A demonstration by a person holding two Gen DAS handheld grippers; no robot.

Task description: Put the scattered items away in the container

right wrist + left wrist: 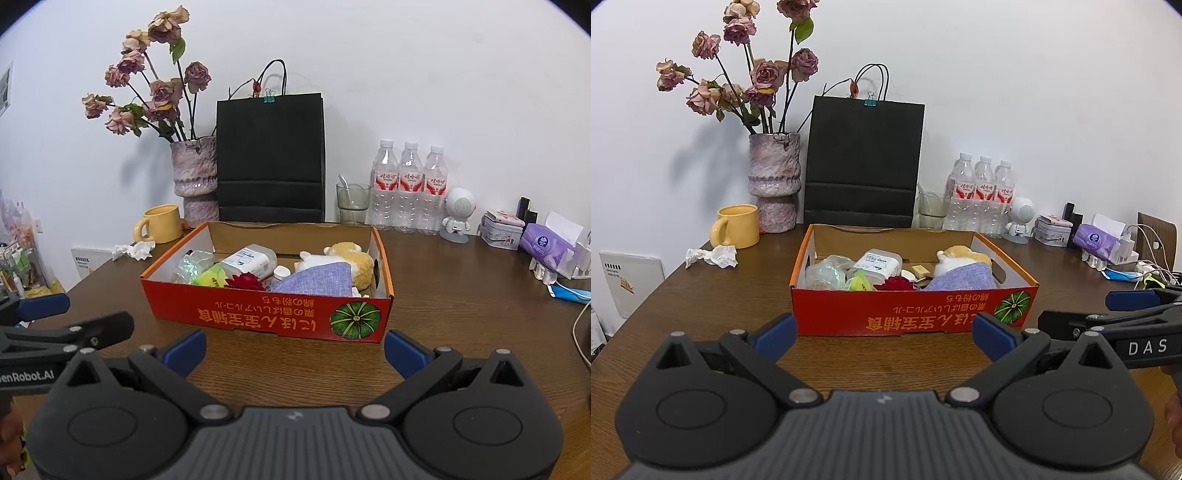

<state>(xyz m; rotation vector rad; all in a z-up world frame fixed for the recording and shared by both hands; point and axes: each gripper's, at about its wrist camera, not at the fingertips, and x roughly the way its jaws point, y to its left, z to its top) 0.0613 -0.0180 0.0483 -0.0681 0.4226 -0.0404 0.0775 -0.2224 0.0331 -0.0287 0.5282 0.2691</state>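
A red cardboard box (908, 314) (258, 314) with a pumpkin print sits on the brown table. Inside lie a wet-wipe pack (877, 264) (249, 262), a clear crumpled bottle (827, 273), a green item (210, 277), a red flower (895, 283) (245, 282), a purple cloth (964, 280) (317, 280) and a yellow-white plush (960, 258) (351, 258). My left gripper (884, 336) stands open just before the box's front wall, nothing between its blue pads. My right gripper (295, 349) is open too, also in front of the box and empty. Each gripper shows at the edge of the other's view.
A crumpled tissue (713, 256) (133, 251) lies left of the box by a yellow mug (737, 226). Behind stand a vase of dried roses (774, 181), a black paper bag (860, 162), a glass (932, 210), three water bottles (982, 195), a white robot figure (458, 214), tins, tissues and cables at the right.
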